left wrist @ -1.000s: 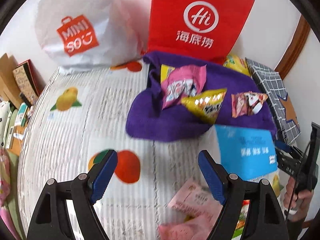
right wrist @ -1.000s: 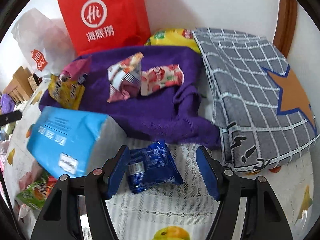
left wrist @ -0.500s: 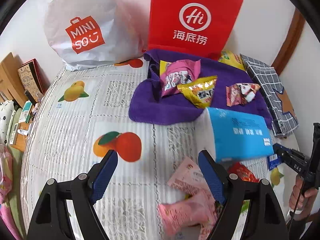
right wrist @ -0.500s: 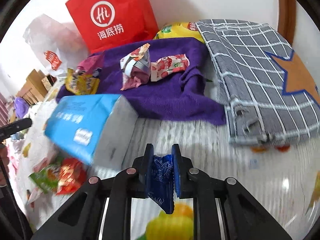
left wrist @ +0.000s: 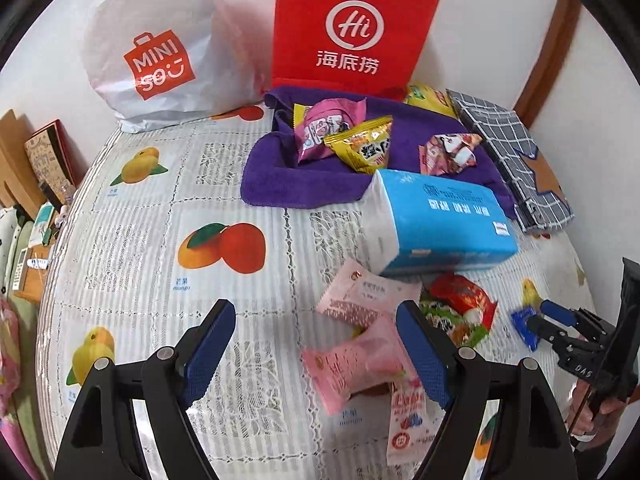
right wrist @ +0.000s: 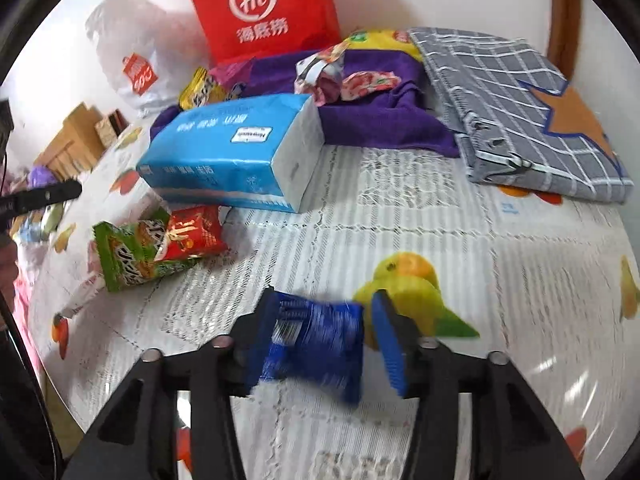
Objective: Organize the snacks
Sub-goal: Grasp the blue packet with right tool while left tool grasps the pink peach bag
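My right gripper (right wrist: 324,320) has its jaws apart, with a blurred blue snack packet (right wrist: 316,340) between them, above the tablecloth; it also shows in the left wrist view (left wrist: 532,322) with the packet (left wrist: 522,322) at its tip. My left gripper (left wrist: 316,344) is open and empty above two pink snack packets (left wrist: 356,360). A red and green packet pile (left wrist: 460,304) lies beside them, also in the right wrist view (right wrist: 160,244). Several snacks (left wrist: 360,144) lie on a purple towel (left wrist: 280,176).
A blue tissue pack (left wrist: 440,220) lies mid-table. A red bag (left wrist: 352,28) and a white Miniso bag (left wrist: 160,48) stand at the back wall. A grey checked folded cloth (right wrist: 520,108) lies at the right. Boxes (left wrist: 28,160) sit left of the table.
My right gripper, shut on the blue packet half a second ago, has pulled back toward the table's front and its jaws have opened. My left gripper has drawn back over the pink packets.
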Demonstrator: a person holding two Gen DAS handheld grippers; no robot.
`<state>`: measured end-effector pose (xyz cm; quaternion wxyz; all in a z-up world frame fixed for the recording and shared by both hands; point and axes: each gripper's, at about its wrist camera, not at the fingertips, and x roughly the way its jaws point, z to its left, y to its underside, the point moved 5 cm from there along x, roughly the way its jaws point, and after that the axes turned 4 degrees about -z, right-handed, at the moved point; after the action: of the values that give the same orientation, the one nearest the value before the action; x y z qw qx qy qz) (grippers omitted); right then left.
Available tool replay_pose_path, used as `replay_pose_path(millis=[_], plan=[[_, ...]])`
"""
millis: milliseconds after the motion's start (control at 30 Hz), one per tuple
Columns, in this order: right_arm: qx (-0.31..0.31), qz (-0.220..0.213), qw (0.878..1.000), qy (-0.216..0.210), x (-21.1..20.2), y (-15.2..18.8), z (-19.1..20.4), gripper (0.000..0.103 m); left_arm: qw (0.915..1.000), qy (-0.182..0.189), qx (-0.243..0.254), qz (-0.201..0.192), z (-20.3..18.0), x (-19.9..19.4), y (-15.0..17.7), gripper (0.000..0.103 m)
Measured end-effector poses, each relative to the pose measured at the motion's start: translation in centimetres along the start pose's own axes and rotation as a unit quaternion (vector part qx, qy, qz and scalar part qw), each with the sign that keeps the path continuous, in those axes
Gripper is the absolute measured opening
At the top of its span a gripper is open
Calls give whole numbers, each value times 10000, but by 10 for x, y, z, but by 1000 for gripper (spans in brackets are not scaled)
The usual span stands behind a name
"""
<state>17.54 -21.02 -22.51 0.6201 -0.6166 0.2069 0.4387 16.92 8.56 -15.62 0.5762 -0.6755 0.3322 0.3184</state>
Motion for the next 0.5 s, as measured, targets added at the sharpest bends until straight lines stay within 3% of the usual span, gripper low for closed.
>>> replay_pose_path(millis=[200,367,500], plan=[[132,-1,9999,79,-2,1,8,66,9999,71,47,71,2,-1,4,81],[-19,234,9993,305,15,9,17,66,9999,69,93,69,2,-3,9,81],[-364,166,9973,613,19,11,23,64,9999,78,72,102,-1,0,11,81]])
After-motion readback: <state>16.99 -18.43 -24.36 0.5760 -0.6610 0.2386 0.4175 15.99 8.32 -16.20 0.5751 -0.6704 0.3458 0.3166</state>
